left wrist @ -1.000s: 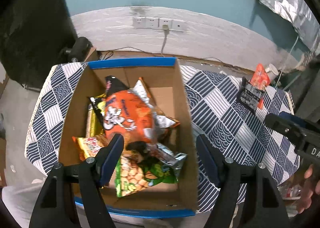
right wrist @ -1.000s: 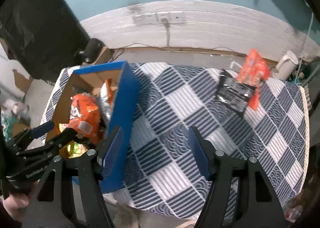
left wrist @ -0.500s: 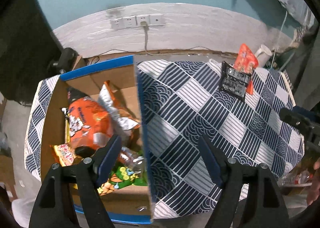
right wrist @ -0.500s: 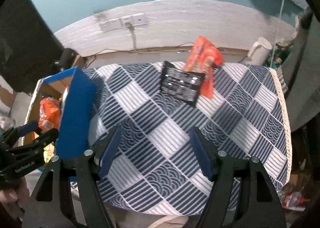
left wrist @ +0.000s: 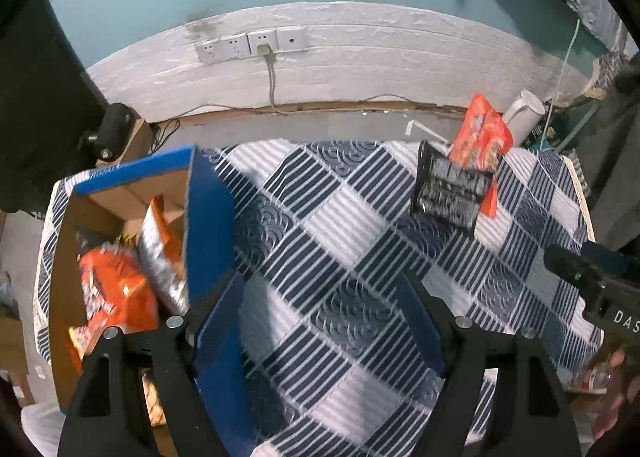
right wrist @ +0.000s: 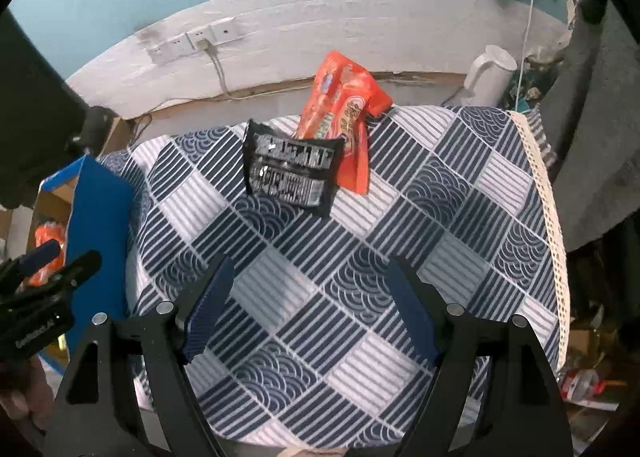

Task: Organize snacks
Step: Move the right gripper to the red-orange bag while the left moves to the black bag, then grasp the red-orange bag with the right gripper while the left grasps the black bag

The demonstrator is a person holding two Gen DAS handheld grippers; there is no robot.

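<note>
A black snack packet [right wrist: 292, 173] lies on the patterned tablecloth [right wrist: 380, 257], overlapping an orange-red packet [right wrist: 344, 113] at the table's far edge. Both show in the left wrist view too, black packet [left wrist: 450, 191] and orange-red packet [left wrist: 482, 135]. A blue-rimmed cardboard box [left wrist: 208, 217] at the left holds several snack bags, an orange bag [left wrist: 116, 297] on top. My left gripper [left wrist: 320, 321] hangs open over the cloth beside the box wall, nothing between its fingers. My right gripper [right wrist: 308, 309] is over the cloth, its jaws opening and empty, well short of the packets.
A white kettle [right wrist: 486, 77] stands behind the table's far right corner. Wall sockets with a plugged cable [left wrist: 272, 73] sit on the white wall. The box wall [right wrist: 98, 233] rises at the left. The table's right edge [right wrist: 554, 217] has a lace trim.
Both grippers have swung right, away from the box and across the cloth toward the two packets. The right gripper's jaws stand wider than before.
</note>
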